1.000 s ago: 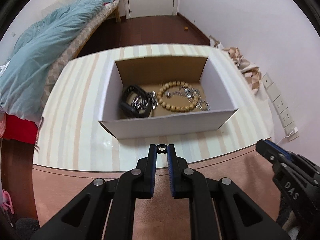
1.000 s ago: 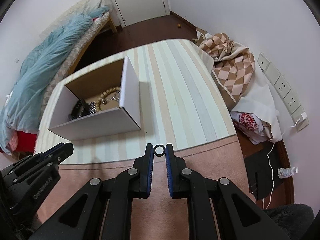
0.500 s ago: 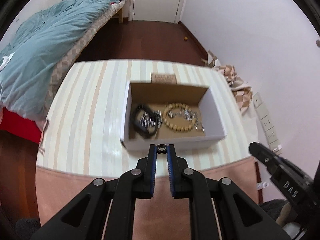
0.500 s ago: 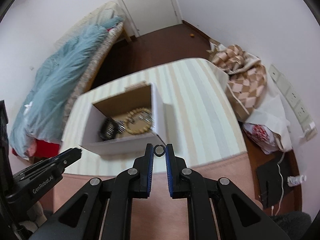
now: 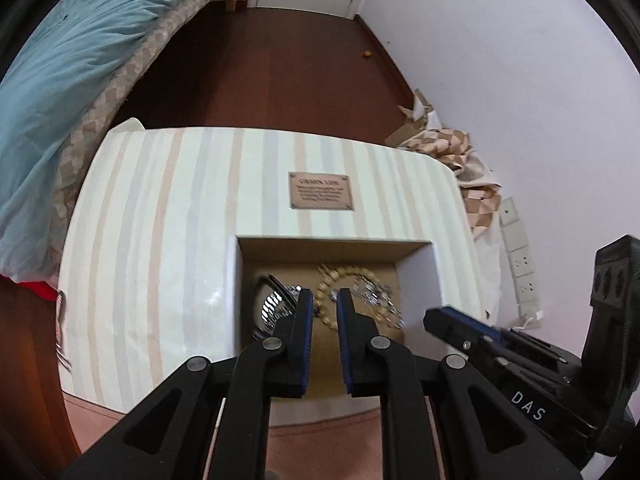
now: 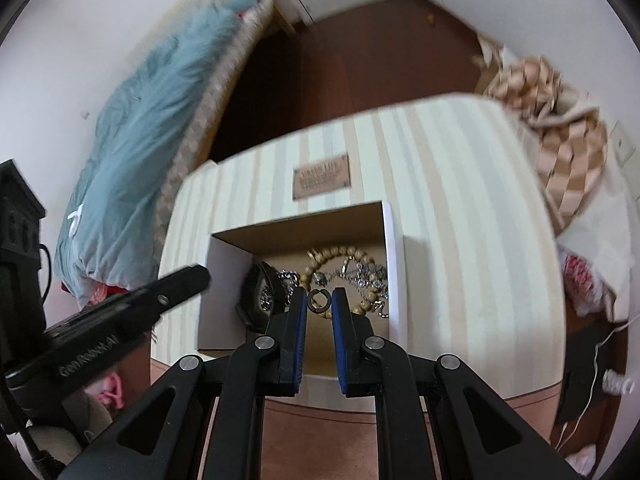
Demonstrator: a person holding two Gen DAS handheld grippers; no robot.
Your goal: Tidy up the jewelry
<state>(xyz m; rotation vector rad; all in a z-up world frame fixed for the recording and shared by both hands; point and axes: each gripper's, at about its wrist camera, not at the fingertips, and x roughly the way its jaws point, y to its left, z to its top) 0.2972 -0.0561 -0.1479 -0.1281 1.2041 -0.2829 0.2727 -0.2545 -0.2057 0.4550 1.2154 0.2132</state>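
Note:
A white cardboard box [image 5: 234, 280] [image 6: 394, 264] stands on the striped table and holds a wooden bead bracelet [image 5: 348, 272] [image 6: 352, 252], a black watch [image 5: 268, 304] [image 6: 256, 288] and silver chains [image 6: 364, 274]. My left gripper [image 5: 320, 298] hangs over the box with a small gap between its fingers and nothing shows between them. My right gripper [image 6: 319, 300] is shut on a small dark ring [image 6: 319, 301] over the box. The right gripper also shows at the right of the left wrist view [image 5: 444, 322].
The striped tablecloth [image 5: 160, 220] carries a brown label patch [image 5: 320, 191]. A bed with a blue quilt [image 5: 60, 60] lies to the left. Checked cloth and boxes [image 5: 460, 152] sit by the right wall with wall sockets [image 5: 520, 260].
Both grippers moved forward and up over the box. The small ring seen between the left fingertips earlier no longer shows there. The right gripper still holds its ring.

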